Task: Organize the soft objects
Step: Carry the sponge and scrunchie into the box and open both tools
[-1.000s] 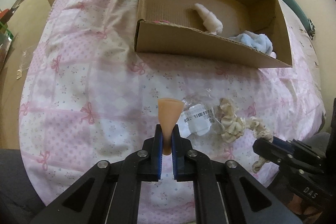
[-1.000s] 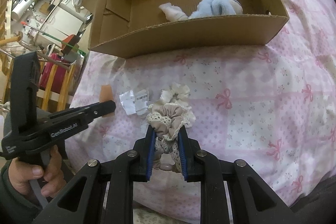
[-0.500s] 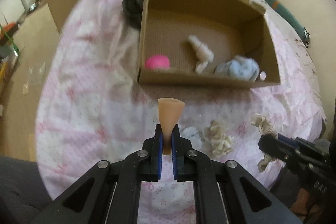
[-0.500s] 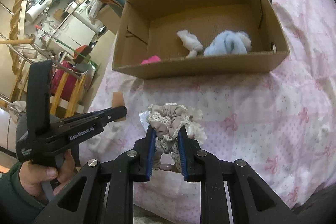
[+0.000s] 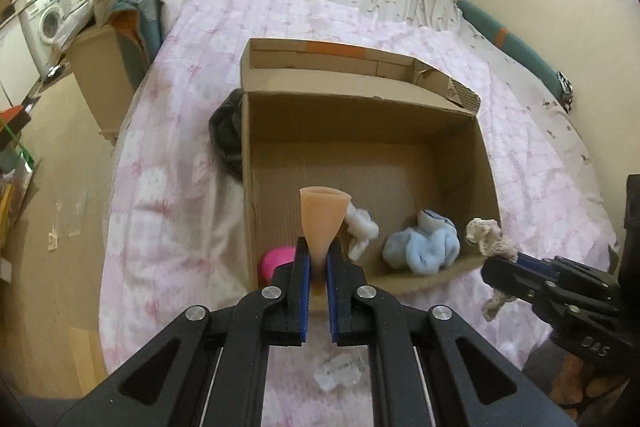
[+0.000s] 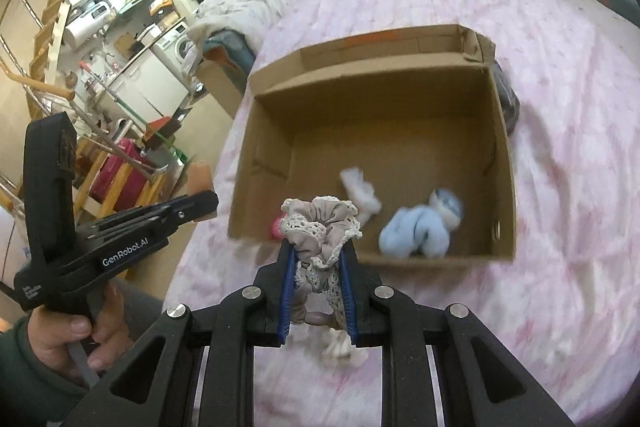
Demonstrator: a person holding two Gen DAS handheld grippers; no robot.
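Two grippers are clamped on soft things. The left gripper [image 5: 318,263], low in the centre of its frame, pinches the narrow end of a peach-coloured silicone cone [image 5: 323,217]. The right gripper [image 6: 318,267] squeezes a beige lace-trimmed fabric scrunchie [image 6: 320,227]. In mid-frame, the open brown cardboard box [image 5: 486,163] on the pink quilt [image 5: 176,163] contains a fluffy light-blue sock bundle [image 5: 420,247], a white fabric piece [image 5: 362,227] and a bright pink ball [image 5: 276,259].
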